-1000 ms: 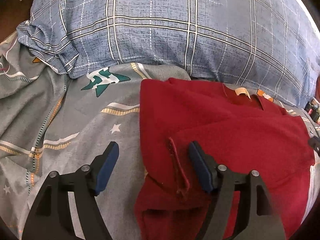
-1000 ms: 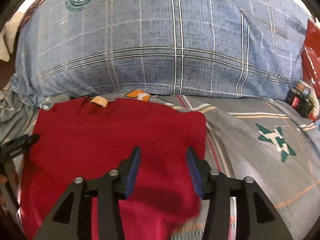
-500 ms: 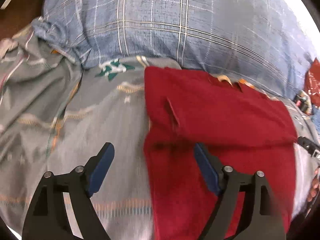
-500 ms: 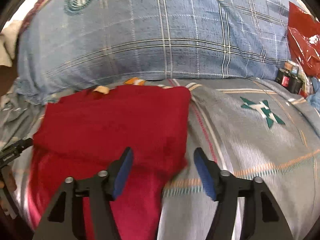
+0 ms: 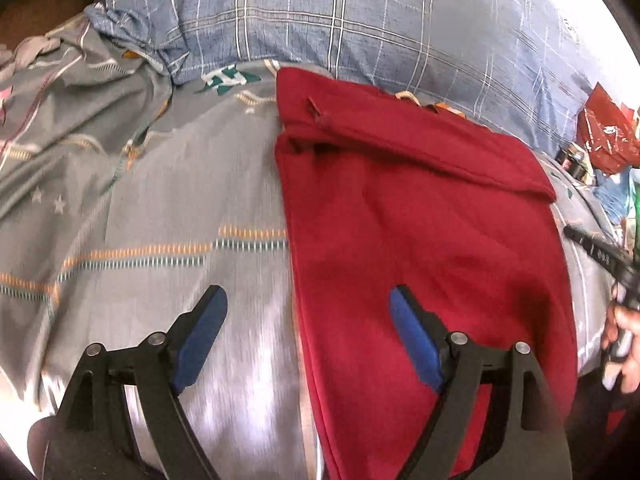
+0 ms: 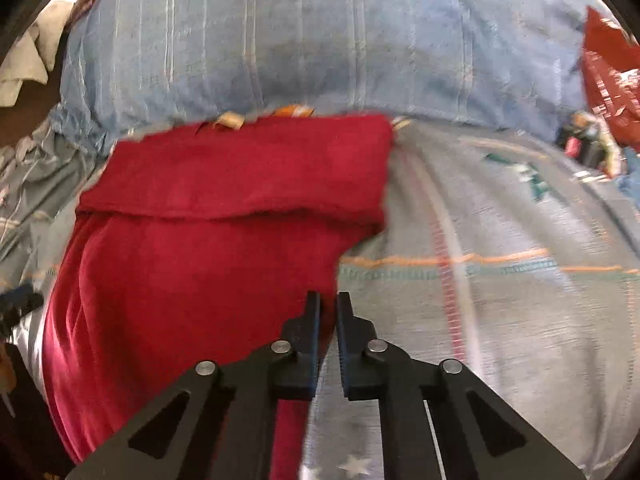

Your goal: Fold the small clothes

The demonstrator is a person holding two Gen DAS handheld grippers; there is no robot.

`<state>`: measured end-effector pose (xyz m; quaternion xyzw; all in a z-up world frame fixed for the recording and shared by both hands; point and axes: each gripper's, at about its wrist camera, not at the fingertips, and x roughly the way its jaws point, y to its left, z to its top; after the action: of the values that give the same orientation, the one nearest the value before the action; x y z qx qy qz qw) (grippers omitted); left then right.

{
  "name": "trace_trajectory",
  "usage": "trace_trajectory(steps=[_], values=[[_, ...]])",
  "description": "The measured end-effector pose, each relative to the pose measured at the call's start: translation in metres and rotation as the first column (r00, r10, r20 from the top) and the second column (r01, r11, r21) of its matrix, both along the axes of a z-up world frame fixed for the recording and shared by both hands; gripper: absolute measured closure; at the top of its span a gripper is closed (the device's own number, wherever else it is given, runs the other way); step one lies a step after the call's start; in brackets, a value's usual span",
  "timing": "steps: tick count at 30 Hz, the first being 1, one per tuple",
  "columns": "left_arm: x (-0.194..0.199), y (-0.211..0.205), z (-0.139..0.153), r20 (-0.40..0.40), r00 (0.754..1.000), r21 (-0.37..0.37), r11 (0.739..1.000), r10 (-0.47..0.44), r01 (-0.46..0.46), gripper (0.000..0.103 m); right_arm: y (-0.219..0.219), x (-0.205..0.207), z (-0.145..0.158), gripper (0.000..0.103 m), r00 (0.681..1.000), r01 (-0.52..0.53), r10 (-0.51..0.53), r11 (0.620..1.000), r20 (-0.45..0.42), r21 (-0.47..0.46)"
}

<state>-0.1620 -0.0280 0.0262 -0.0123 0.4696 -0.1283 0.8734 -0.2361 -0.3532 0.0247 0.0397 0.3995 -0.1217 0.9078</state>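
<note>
Red cloth, a small garment (image 5: 420,220), is laid on the bed (image 5: 160,220) below the pillow (image 5: 360,20), top already folded. The right tongs (image 6: 328,312) seem pinched on its right edge; the left tongs (image 5: 304,320) are spread over the left edge. A matching grip is needed next.

Bare grey sheet (image 5: 168,208) left of red garment (image 5: 420,240), blue pillow (image 5: 360,20) blocking beyond

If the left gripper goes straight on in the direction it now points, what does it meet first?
Most likely the left side edge of the red garment. The left gripper is open and straddles that edge, one finger over the grey bedsheet, the other over the red cloth. Depth is unclear, so the sheet beside the edge could come first.
</note>
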Motion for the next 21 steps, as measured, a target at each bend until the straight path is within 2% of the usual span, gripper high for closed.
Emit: trace_trajectory(steps=[1, 2, 4, 5, 6, 7, 8, 9, 10, 13, 17, 21], values=[[-0.003, 0.001, 0.0, -0.001, 1.0, -0.006, 1.0, 0.0, 0.0, 0.02, -0.008, -0.005, 0.006, 0.103, 0.997, 0.073, -0.073, 0.994, 0.012, -0.081], [-0.008, 0.003, 0.0, -0.004, 1.0, -0.01, 1.0, 0.001, -0.001, 0.02, -0.02, -0.008, 0.01, 0.103, 0.994, 0.105, -0.104, 0.993, 0.022, -0.058], [-0.015, 0.004, -0.001, -0.011, 1.0, -0.012, 1.0, -0.001, 0.001, 0.02, -0.041, -0.019, 0.014, 0.103, 0.997, 0.066, -0.074, 0.981, 0.036, 0.183], [-0.019, 0.006, -0.001, -0.013, 1.0, -0.018, 1.0, -0.002, 0.002, 0.02, -0.038, -0.026, 0.017, 0.099, 0.998, 0.037, -0.048, 0.977, 0.046, 0.211], [-0.023, 0.007, -0.002, -0.019, 1.0, -0.025, 1.0, -0.004, 0.004, 0.02, -0.03, -0.033, 0.021, 0.095, 0.998, 0.015, -0.025, 0.983, 0.053, 0.184], [-0.027, 0.008, -0.003, -0.028, 1.0, -0.032, 0.999, -0.008, 0.007, 0.02, -0.019, -0.041, 0.024, 0.085, 0.999, -0.004, -0.003, 0.99, 0.051, 0.142], [-0.031, 0.008, -0.004, -0.037, 0.999, -0.039, 0.999, -0.012, 0.011, 0.02, -0.011, -0.048, 0.024, 0.061, 0.999, -0.028, 0.023, 0.992, 0.04, 0.126], [-0.035, 0.009, -0.005, -0.046, 0.999, -0.049, 0.999, -0.018, 0.016, 0.02, -0.003, -0.055, 0.023, 0.05, 0.998, -0.05, 0.046, 0.99, 0.031, 0.134], [-0.041, 0.009, -0.007, -0.06, 0.998, -0.058, 0.998, -0.024, 0.02, 0.02, 0.007, -0.065, 0.02, 0.043, 0.996, -0.085, 0.083, 0.984, 0.02, 0.159], [-0.055, 0.007, -0.012, -0.089, 0.995, -0.065, 0.997, -0.055, 0.049, 0.02, 0.022, -0.087, 0.013, 0.044, 0.992, -0.127, 0.128, 0.973, 0.009, 0.191], [-0.073, 0.007, -0.018, -0.109, 0.992, -0.062, 0.996, -0.071, 0.065, 0.02, 0.035, -0.112, 0.0, 0.043, 0.989, -0.134, 0.146, 0.962, -0.033, 0.239], [-0.082, 0.007, -0.027, -0.138, 0.987, -0.077, 0.994, -0.082, 0.072, 0.02, 0.036, -0.134, -0.009, 0.034, 0.983, -0.143, 0.17, 0.943, -0.067, 0.302]])
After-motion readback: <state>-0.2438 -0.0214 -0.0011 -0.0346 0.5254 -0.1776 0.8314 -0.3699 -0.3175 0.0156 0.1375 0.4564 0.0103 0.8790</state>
